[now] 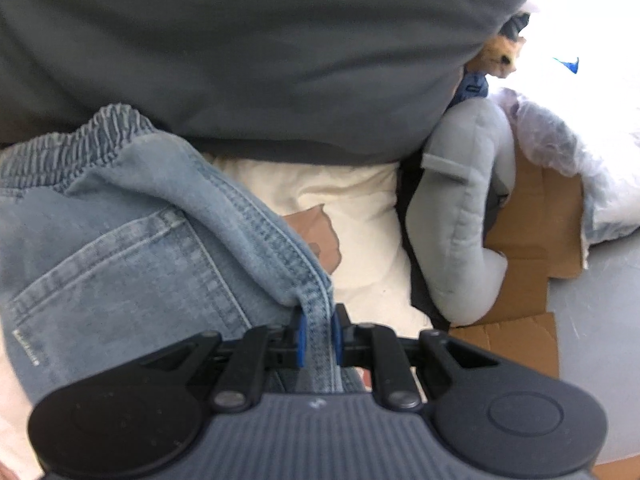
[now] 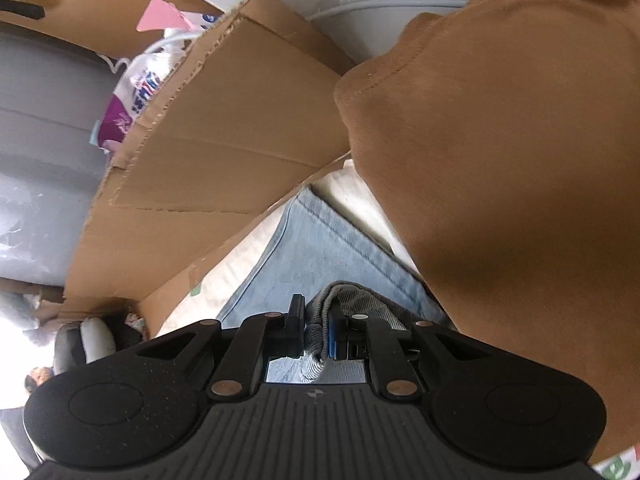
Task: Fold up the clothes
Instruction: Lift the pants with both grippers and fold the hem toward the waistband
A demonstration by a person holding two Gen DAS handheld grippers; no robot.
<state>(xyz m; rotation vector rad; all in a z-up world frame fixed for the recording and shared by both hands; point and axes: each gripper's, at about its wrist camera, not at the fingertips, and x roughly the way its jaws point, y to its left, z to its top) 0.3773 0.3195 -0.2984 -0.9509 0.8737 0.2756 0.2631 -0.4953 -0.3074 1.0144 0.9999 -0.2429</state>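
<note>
Left wrist view, left gripper point(image 1: 319, 334) pinching stitched denim jeans point(image 1: 120, 248) seam

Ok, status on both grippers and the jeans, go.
Left hand-held gripper shut on jeans seam. Right hand-held gripper shut on the elastic waistband. Brown garment hangs close by the right; grey garment ahead of left.

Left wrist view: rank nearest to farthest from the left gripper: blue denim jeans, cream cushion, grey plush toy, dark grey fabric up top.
1. Blue denim jeans: seam clamped in the left gripper.
2. Cream cushion: just beyond the fingertips, centre.
3. Grey plush toy: to the right.
4. Dark grey fabric: across the top, farthest.
</note>
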